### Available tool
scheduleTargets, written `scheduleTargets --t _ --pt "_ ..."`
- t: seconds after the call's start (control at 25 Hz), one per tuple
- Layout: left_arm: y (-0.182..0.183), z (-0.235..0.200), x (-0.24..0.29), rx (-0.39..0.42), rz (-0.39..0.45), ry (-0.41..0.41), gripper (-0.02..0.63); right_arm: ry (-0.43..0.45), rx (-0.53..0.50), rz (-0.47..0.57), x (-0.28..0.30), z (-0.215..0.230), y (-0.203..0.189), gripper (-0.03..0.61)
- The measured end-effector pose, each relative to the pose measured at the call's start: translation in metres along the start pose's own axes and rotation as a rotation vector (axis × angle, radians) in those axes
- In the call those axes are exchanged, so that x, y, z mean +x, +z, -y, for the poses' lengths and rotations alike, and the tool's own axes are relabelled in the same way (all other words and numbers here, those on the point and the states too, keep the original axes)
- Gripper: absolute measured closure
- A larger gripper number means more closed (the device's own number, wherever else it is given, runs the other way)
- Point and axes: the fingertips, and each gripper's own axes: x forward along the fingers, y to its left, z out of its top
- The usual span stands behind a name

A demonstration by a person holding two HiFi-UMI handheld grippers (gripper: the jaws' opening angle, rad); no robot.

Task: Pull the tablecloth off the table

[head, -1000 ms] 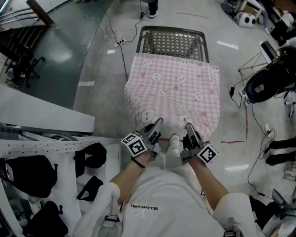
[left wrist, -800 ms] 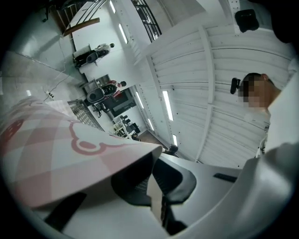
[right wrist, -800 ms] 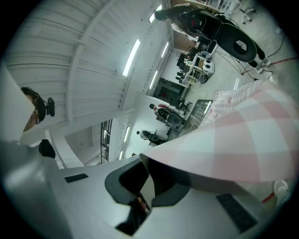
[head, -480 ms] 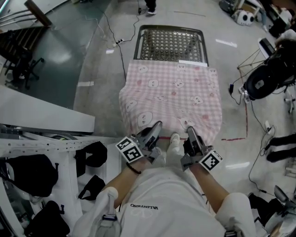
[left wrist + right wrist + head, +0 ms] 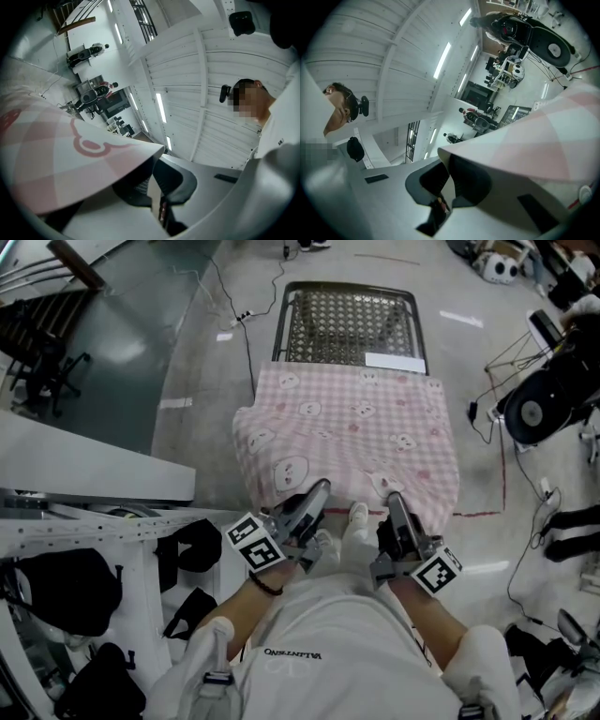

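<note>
From above my head: the tablecloth lies over the near part of the desk, whose far end stands bare behind it. A sheet of paper lies on the desk's right side, at the cloth's far edge. The cloth's near edge hangs off toward me. My left gripper is clamped on its near left, my right gripper on its near right, and my shoe is on the floor between them. A cable runs along the floor left of the desk. A rack stands at my left, and a round machine sits well to the desk's right.
</note>
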Motion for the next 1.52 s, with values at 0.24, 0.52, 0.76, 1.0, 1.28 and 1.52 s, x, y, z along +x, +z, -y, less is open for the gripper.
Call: scheduleTargets --t 0.24,0.52,0.76,1.0,1.28,1.52 --pt "0.008 0.023 -0.001 -0.002 0.007 -0.026 0.611 0.016 0.001 0.011 -0.007 -0.022 0.008 0.566" --pt "0.007 0.043 -0.01 -0.007 -0.005 -0.042 0.611 0.022 0.004 0.012 -0.022 -0.038 0.006 0.566" --pt "0.011 0.053 -0.015 -0.005 -0.007 -0.056 0.611 0.053 -0.02 0.023 -0.027 -0.053 0.006 0.566" --pt "0.005 0.042 -0.016 -0.021 -0.017 -0.03 0.611 0.016 0.008 0.02 -0.022 -0.038 0.002 0.566" --pt "0.001 0.037 -0.017 -0.023 -0.028 -0.032 0.611 -0.033 0.065 -0.004 -0.025 -0.02 -0.012 0.566" --pt "-0.001 0.029 -0.018 -0.052 -0.026 -0.019 0.611 -0.037 0.08 -0.012 -0.023 -0.015 -0.017 0.566"
